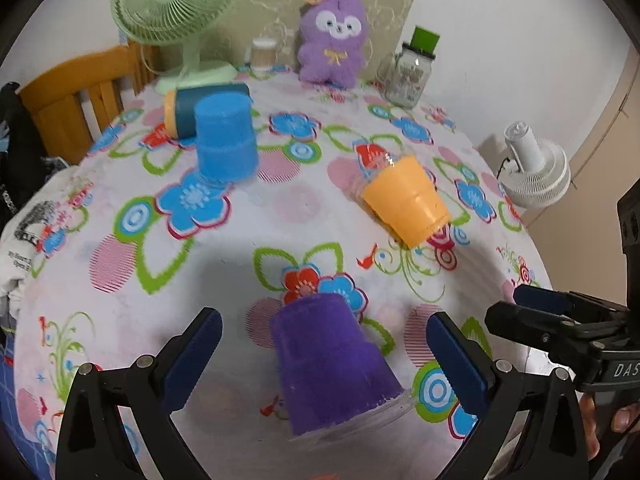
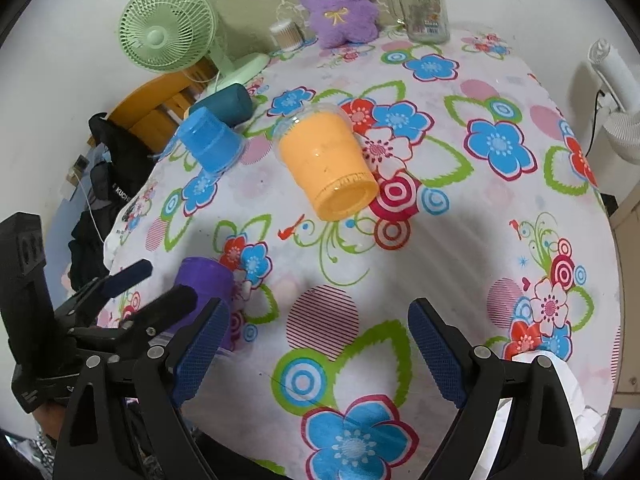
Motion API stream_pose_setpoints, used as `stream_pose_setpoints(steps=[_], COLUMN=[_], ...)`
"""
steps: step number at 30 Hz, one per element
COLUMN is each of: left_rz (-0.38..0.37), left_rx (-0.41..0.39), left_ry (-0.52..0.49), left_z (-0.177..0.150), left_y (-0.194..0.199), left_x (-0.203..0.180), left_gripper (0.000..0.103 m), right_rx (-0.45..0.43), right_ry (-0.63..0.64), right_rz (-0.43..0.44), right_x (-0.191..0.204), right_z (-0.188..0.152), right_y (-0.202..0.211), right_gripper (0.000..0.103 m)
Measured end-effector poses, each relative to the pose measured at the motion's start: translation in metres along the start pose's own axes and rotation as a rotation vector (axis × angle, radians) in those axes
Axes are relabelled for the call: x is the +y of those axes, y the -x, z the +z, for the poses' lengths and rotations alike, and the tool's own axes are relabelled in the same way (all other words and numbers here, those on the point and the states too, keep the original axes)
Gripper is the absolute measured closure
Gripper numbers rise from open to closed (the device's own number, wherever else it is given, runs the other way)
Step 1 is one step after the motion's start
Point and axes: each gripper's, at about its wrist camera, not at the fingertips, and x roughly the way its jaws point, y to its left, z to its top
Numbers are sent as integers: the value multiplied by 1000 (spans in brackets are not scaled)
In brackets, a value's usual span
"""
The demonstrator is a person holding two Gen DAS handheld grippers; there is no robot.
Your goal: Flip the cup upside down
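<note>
Flowered tabletop [image 2: 500, 80] with three cups, against a white wall.
Left hand-held gripper [image 1: 324, 364] gapes wide around the upside-down purple cup [image 1: 334, 364] at lower centre, not touching; right hand-held gripper [image 2: 320, 348] is spread open, holding nothing. Orange cup [image 2: 326, 160] lies on its side mid-frame; blue cup [image 2: 210, 142] stands inverted upper left.

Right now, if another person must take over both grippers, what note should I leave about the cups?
Left gripper: open, its fingers on either side of the purple cup, not closed on it.
Right gripper: open, holding nothing, over bare tablecloth.
Purple cup: stands upside down near the front edge.
Blue cup: stands upside down, further back on the left.
Orange cup: lies on its side in the middle, its base toward the cameras.
Done: purple and blue look flipped.
Left: probably the orange cup, to be set mouth down; the right gripper seems nearer to it.
</note>
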Motion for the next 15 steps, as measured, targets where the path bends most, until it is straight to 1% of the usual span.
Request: stream_pose_setpoints(steps=[4,6,8,12,14,15], left_rz=[17,21,10,5,3,-1], left_rx=[34,62,69,68,83,91], left_ry=[13,25,40,49,45,43], left_z=[-1,-1,0,1,1,1], left_y=[-13,-20,-23,-26,-29,-30], left_x=[0,2,6,8,7,6], left_gripper=[0,2,7,12,20,23], right_rx=[12,17,20,34,39,41], right_ry=[-4,-7,-9,-19,-28,-31], right_rz=[7,12,18,28,32,33], right_x=[-3,-5,-6,-10,-12,-13], right_z=[-2,-3,-3,-3,-4,-4], right_y=[-7,-10,-13,-19,-22,-24], right_gripper=[10,10,10,10,10,10])
